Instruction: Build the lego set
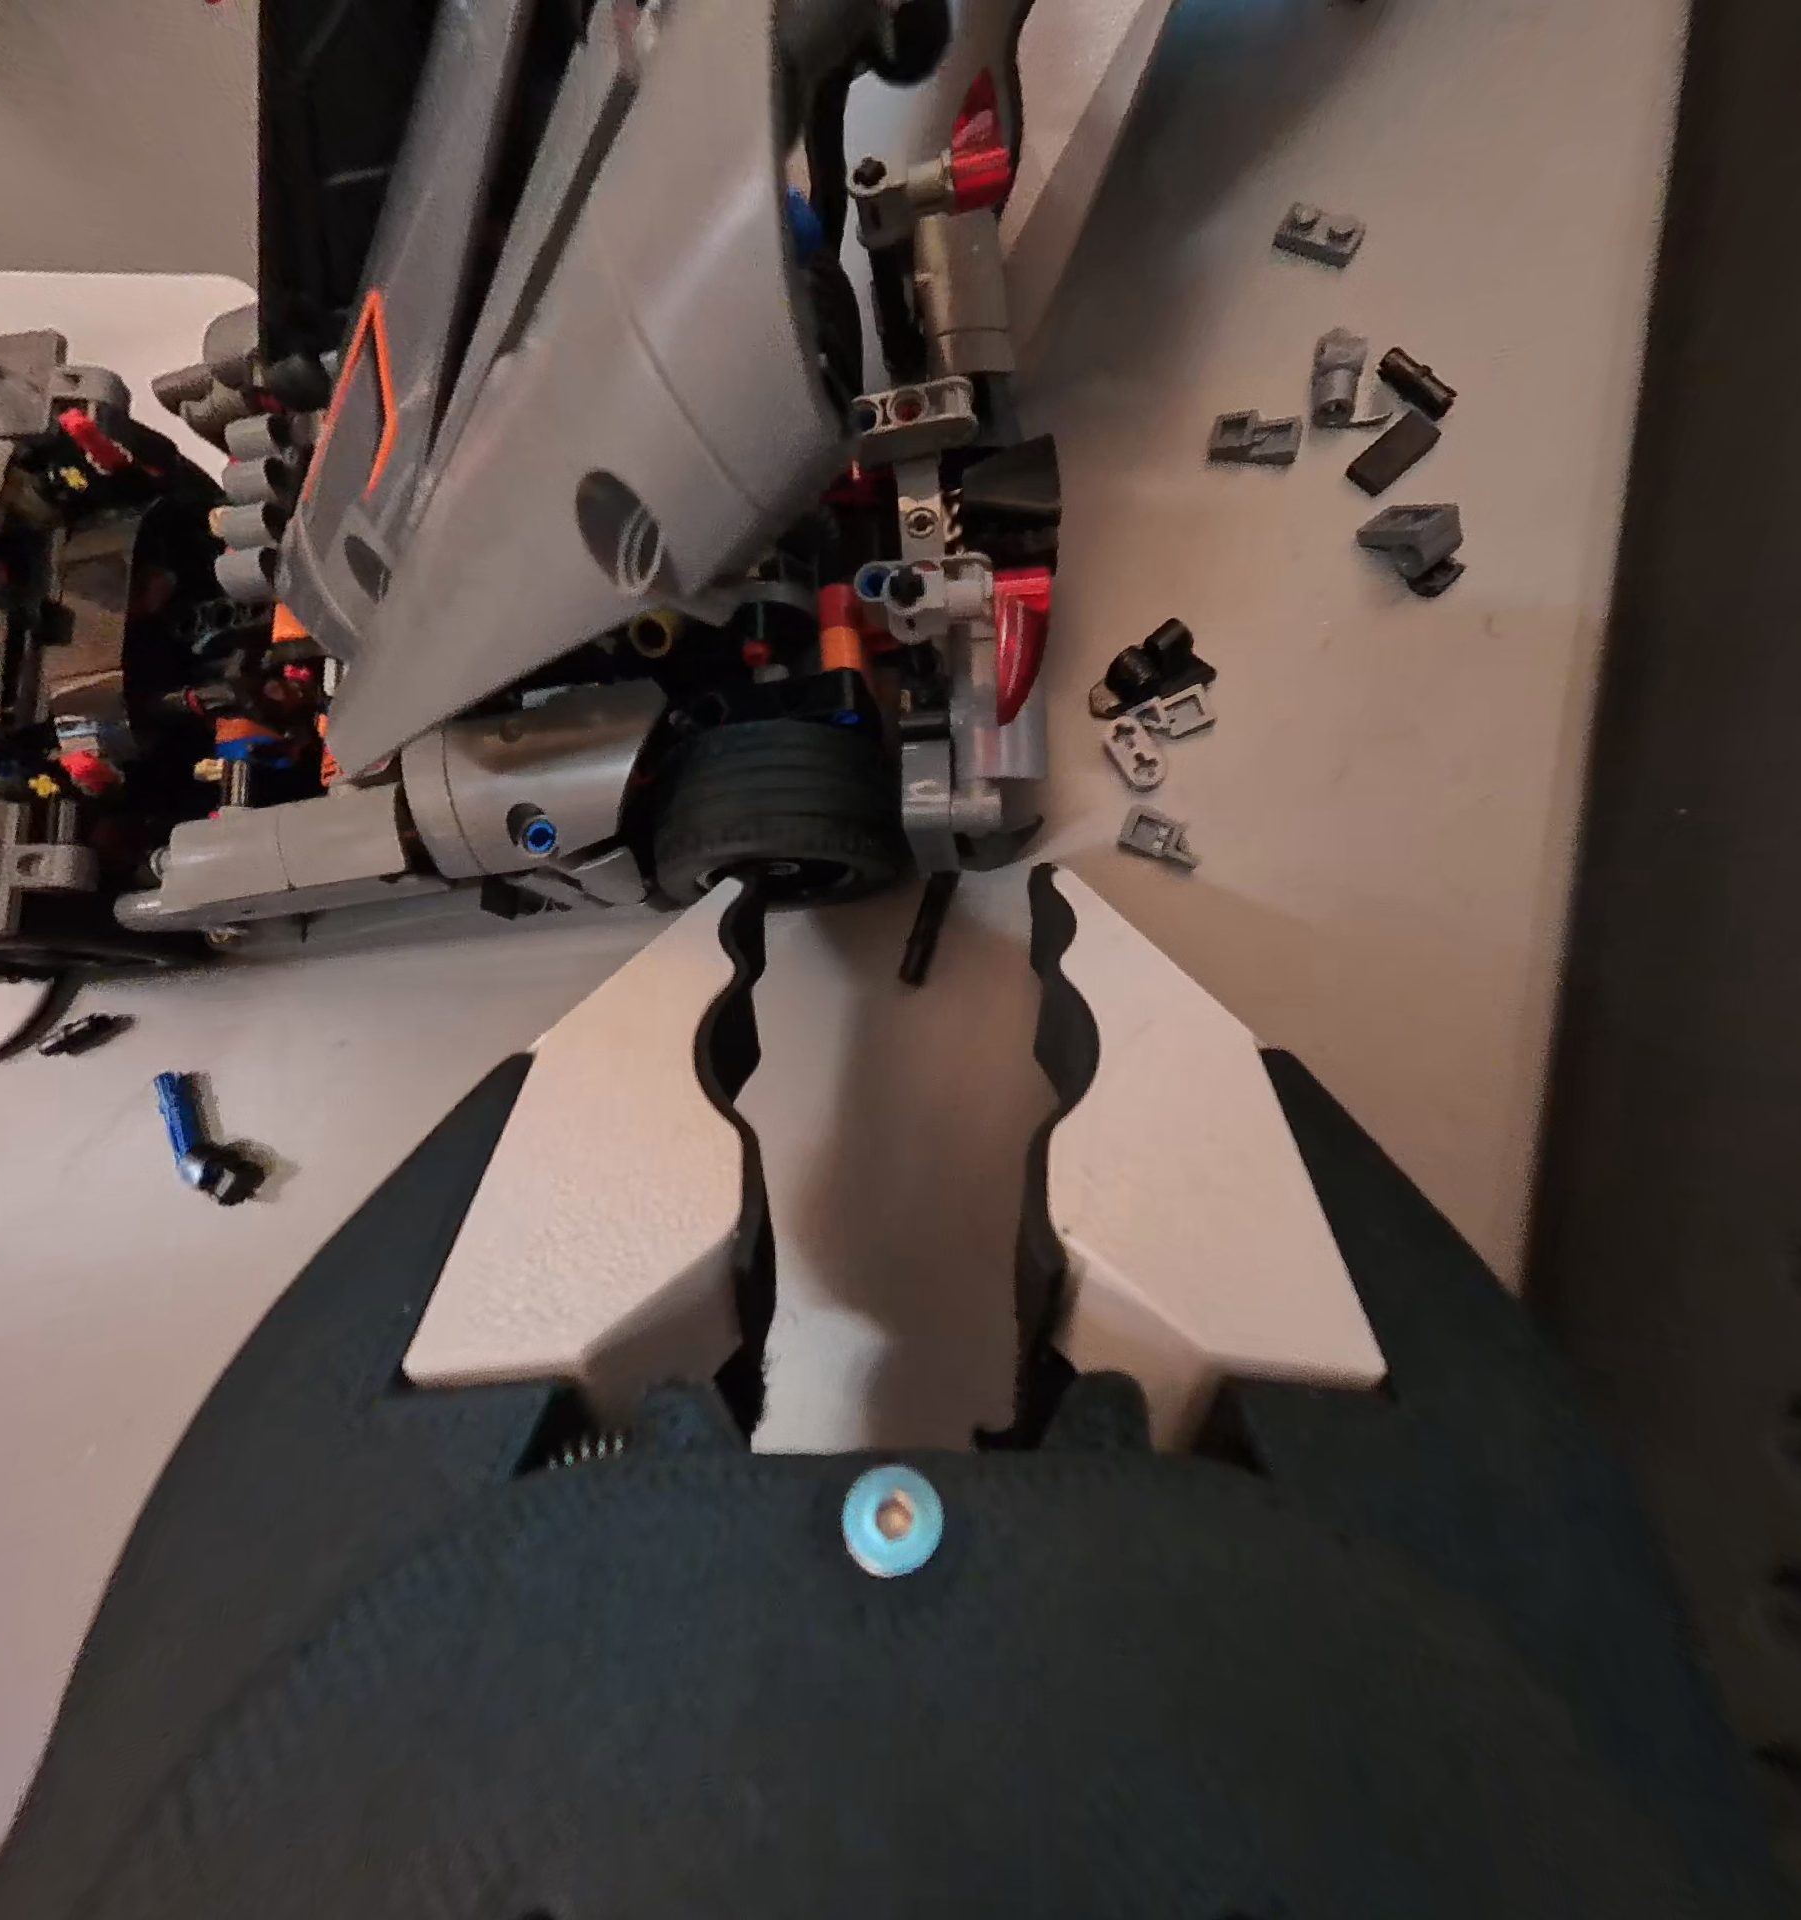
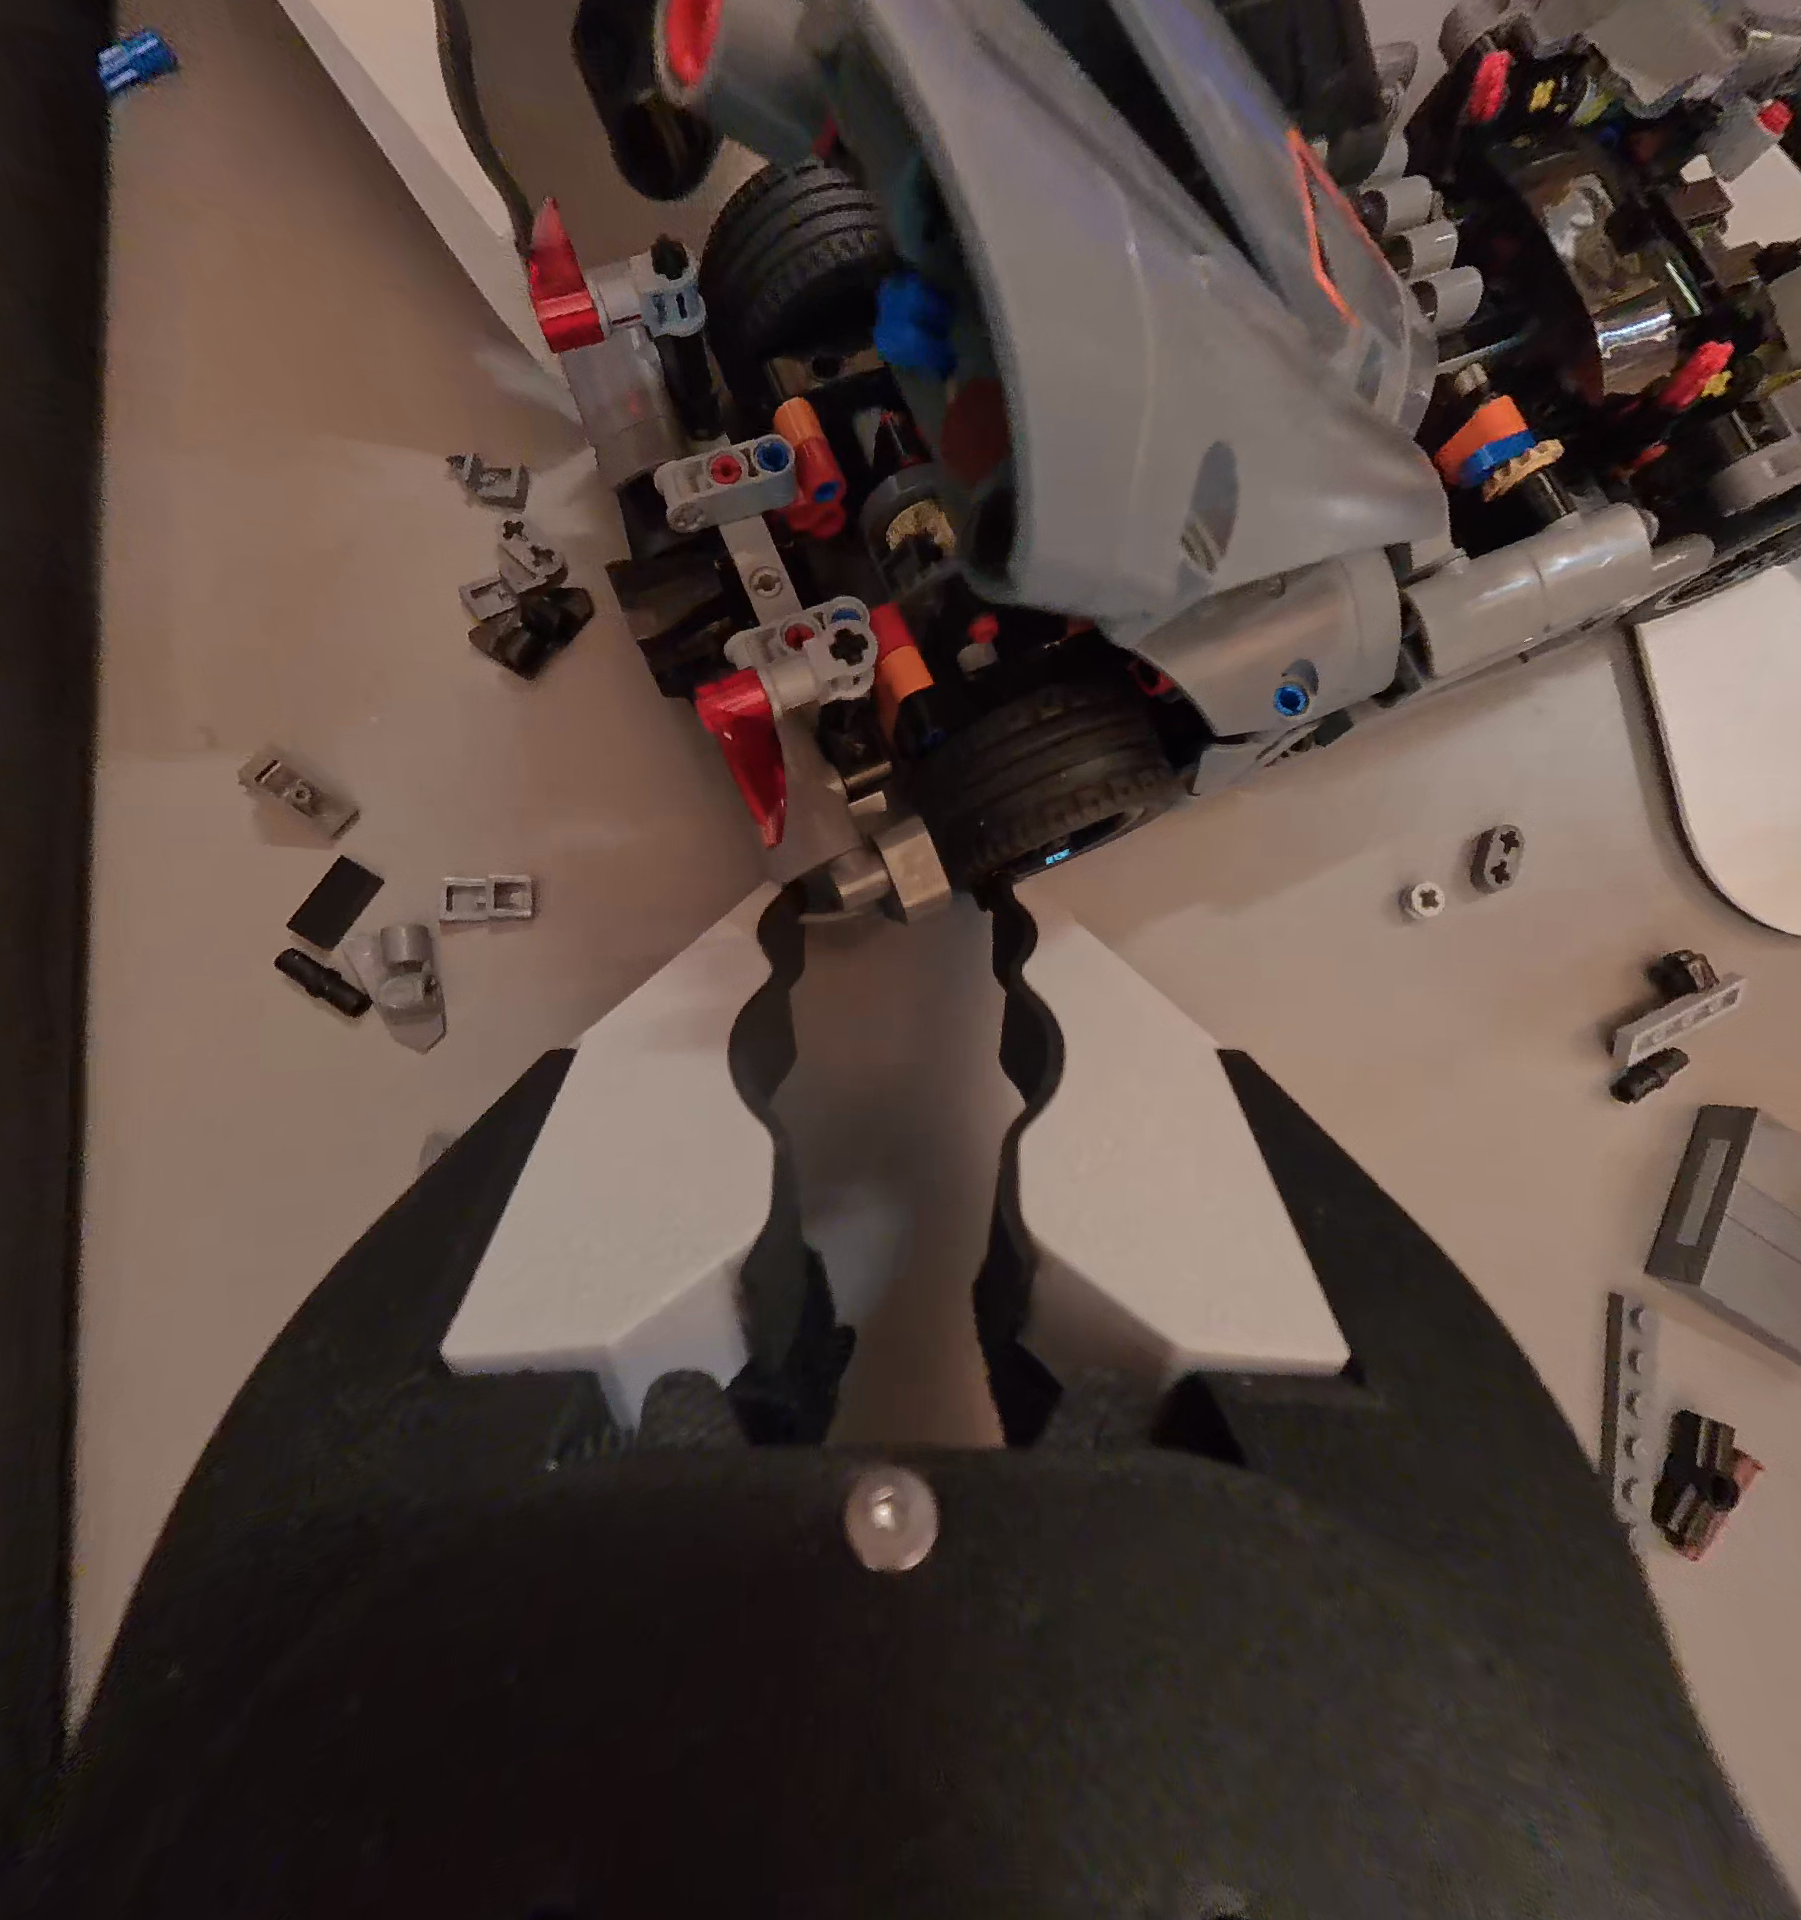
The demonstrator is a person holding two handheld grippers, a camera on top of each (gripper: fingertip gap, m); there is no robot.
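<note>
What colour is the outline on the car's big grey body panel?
Orange, outlining a patch on the grey body panel; clearest in the left wrist view.

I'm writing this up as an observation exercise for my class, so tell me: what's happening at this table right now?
A person holding two grippers is working on a partly built grey lego car on a pale table. The left gripper sits just in front of a black wheel, jaws apart, holding nothing. The right gripper is at the car's corner, jaws either side of a grey connector; whether it grips is unclear. Small loose pieces lie scattered nearby.
</note>
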